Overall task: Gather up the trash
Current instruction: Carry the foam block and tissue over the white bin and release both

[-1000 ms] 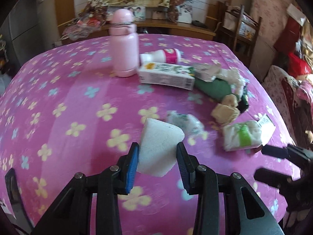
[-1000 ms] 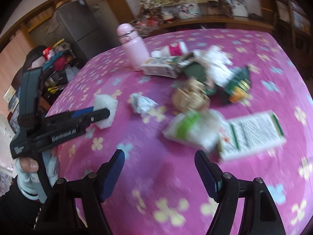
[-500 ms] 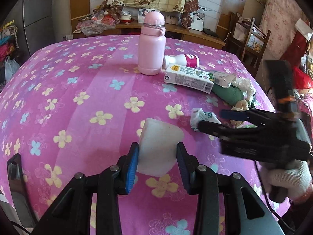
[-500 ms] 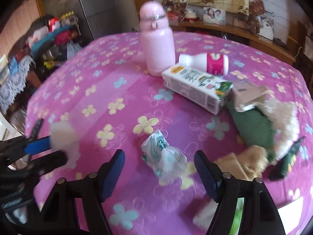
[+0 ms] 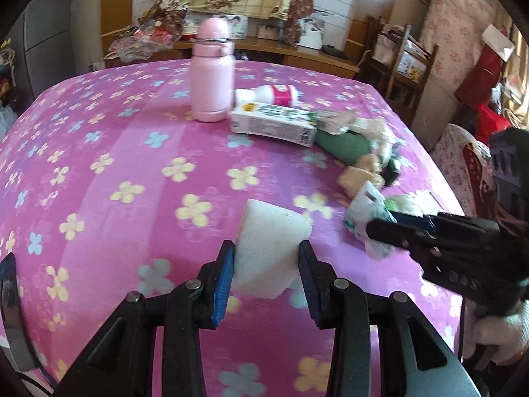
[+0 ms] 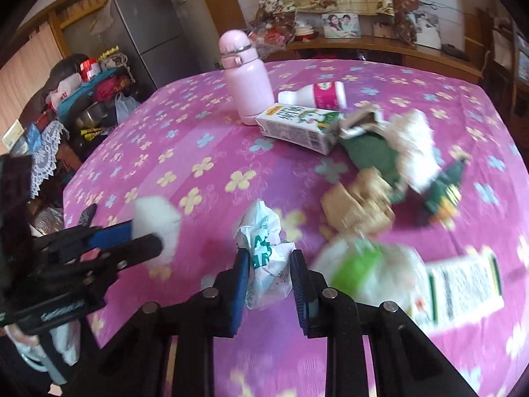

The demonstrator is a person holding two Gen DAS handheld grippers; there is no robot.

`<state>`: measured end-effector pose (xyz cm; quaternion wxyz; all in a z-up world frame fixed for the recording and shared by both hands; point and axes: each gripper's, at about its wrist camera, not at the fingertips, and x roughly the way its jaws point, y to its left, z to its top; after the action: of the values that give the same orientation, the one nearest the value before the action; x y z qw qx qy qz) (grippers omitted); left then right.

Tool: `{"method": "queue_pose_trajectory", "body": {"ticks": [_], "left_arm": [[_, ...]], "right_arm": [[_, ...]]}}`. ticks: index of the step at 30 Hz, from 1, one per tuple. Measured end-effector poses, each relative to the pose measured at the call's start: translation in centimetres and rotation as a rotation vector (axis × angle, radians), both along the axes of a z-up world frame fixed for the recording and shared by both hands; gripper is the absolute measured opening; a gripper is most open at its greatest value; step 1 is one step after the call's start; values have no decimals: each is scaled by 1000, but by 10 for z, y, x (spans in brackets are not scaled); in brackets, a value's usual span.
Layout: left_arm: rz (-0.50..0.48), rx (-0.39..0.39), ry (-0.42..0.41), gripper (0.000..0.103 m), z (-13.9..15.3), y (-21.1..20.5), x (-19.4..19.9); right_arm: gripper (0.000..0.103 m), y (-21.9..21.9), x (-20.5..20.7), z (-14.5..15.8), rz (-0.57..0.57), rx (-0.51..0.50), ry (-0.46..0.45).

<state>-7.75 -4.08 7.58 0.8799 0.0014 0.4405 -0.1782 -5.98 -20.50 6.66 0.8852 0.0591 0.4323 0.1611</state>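
The left gripper point(image 5: 267, 273) has its blue-padded fingers point(image 5: 224, 278) pressed on both sides of a white foam block point(image 5: 269, 244), which is gripped and stands out ahead of the pads. The right gripper point(image 6: 269, 274) is clamped narrowly on a crumpled white wrapper with green print point(image 6: 264, 251); the pads press its lower part and the rest bulges up above them. A white-gloved hand point(image 5: 496, 334) bears the right gripper at the right edge of the left wrist view. Places below are given from the pink flask point(image 6: 246, 79), which stands upright on the purple flowered tablecloth point(image 6: 185, 139). Just right of the flask a white bottle with a pink label point(image 6: 314, 94) lies on its side. In front of that bottle, close to the flask's base, a white and green carton point(image 6: 301, 127) lies flat. Further right of the flask, past the carton, lies a heap of trash: a green bag point(image 6: 373, 155), pale fluffy paper point(image 6: 413, 142) and tan crumpled paper point(image 6: 360, 201). Nearer the camera than the heap, well away from the flask, lie a blurred green-and-white packet point(image 6: 367, 268) and a flat printed box point(image 6: 463, 287). Behind the flask, off the table, stands a grey refrigerator point(image 6: 145, 29).
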Motion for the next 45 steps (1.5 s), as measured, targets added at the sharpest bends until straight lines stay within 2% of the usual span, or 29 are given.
{"method": "queue_pose_trajectory", "body": {"ticks": [11,20,38,45], "left_arm": [[-121,1,-7,40,7,-62,-40],[-231,1,-30,40,21,-117,-68],[-460,16,-49,40,29,-239,-112],[-537,3,-24,40,26,-286,-122]], "right_arm": [[28,-69,-87,15,-137,41,-17],[28,-130,-141,20,-269,44,-34],[28,-249,-217,17,-539,61,-31],[28,-294,-242,10,-649,65,-24]]}}
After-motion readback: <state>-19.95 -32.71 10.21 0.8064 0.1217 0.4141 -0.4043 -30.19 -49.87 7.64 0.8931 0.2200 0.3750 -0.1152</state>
